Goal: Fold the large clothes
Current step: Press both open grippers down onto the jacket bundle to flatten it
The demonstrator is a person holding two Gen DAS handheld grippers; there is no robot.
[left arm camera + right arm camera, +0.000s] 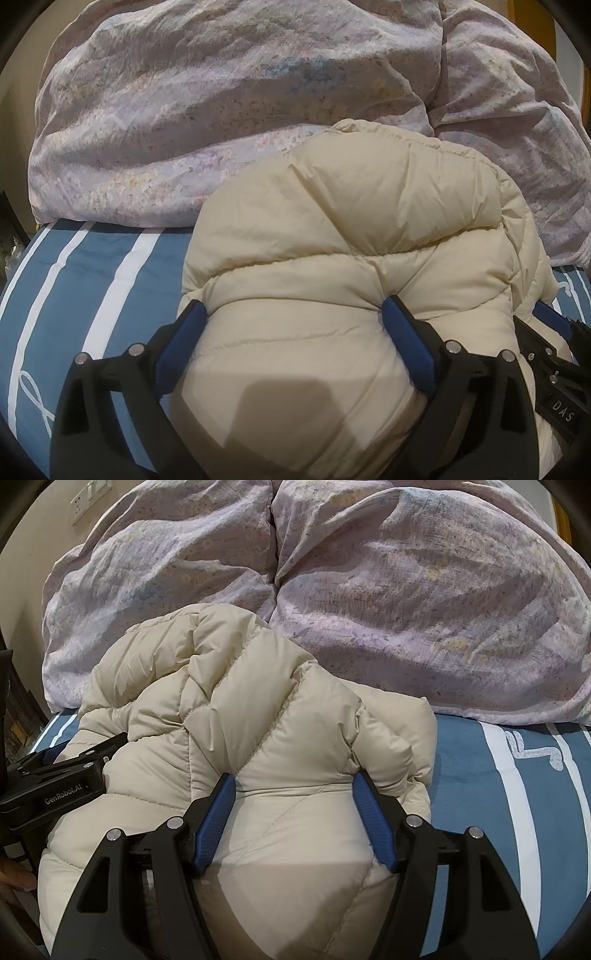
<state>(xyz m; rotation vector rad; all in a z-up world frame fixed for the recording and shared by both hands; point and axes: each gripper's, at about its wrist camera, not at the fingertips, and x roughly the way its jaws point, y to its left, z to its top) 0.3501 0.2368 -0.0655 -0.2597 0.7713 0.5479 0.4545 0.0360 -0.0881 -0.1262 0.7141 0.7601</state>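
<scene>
A cream puffer jacket (369,221) lies bunched on the blue striped bed sheet (92,295); it also shows in the right wrist view (258,720). My left gripper (295,314) has its blue pads pressed into a thick fold of the jacket, squeezing it between the jaws. My right gripper (295,786) likewise squeezes a padded fold of the jacket between its blue pads. The two grippers sit side by side: the right one shows at the left wrist view's right edge (554,350), the left one at the right wrist view's left edge (55,775).
A crumpled lilac floral duvet (221,110) is piled behind the jacket, also in the right wrist view (406,590). The bed sheet (517,794) shows right of the jacket. A wall socket (88,498) is at the upper left.
</scene>
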